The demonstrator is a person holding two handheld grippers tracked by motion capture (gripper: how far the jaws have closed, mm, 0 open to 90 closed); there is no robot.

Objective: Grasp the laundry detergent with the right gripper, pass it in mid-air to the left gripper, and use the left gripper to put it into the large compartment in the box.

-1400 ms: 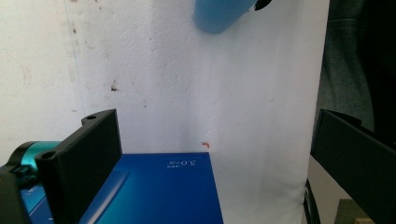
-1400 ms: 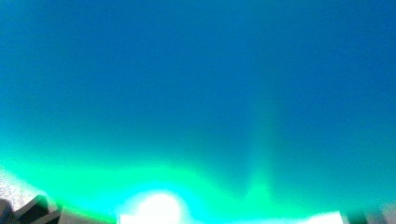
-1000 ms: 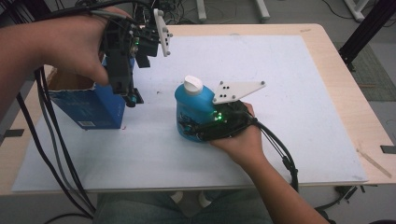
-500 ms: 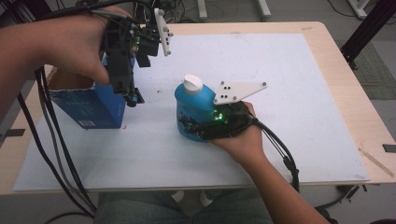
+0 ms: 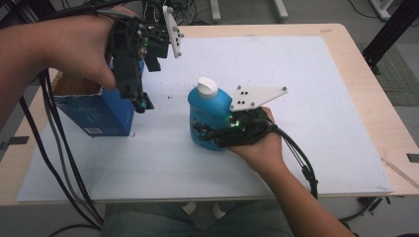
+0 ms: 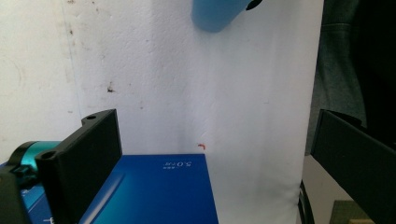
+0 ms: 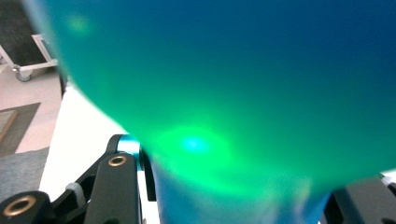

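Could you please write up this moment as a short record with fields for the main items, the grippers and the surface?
bottle: blue bottle, white cap, upright on the white sheet
box: blue box, top open, at the sheet's left edge
right gripper: right gripper shut on the blue bottle's lower body
left gripper: left gripper open, one jaw over the blue box
table: wooden table under the sheet

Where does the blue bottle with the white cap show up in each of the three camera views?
High view: the blue bottle stands at centre on the white mat, clamped by the right gripper.
Left gripper view: its rounded blue body pokes in at the top edge, above the blue box.
Right gripper view: its body looms close between the jaws.
Shared landmark: the white mat.
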